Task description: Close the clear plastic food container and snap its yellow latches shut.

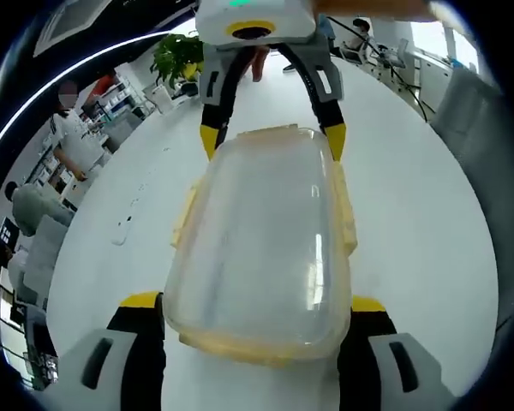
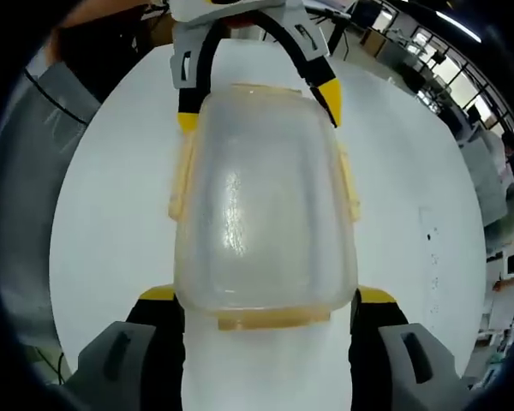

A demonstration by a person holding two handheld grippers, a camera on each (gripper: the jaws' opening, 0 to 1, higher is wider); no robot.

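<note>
The white surface (image 1: 428,214) runs bare on both long sides of the container, with its rounded rim well off; a few dark specks (image 1: 124,227) lie to one side. The clear plastic container (image 1: 265,240) sits lid-down-closed in the middle of the surface, lengthwise between the two claws. The left claw (image 1: 255,312) stands wide, its yellow-tipped jaws flanking one short end without clear contact; the right claw (image 2: 265,304) is likewise spread around the opposite end, gripping nothing visible. The lid is cloudy and domed, with glare streaks. Pale yellow latches (image 2: 274,321) show on the ends and long sides; whether they are snapped down cannot be told. A potted plant (image 1: 178,56) and people stand beyond the surface.
</note>
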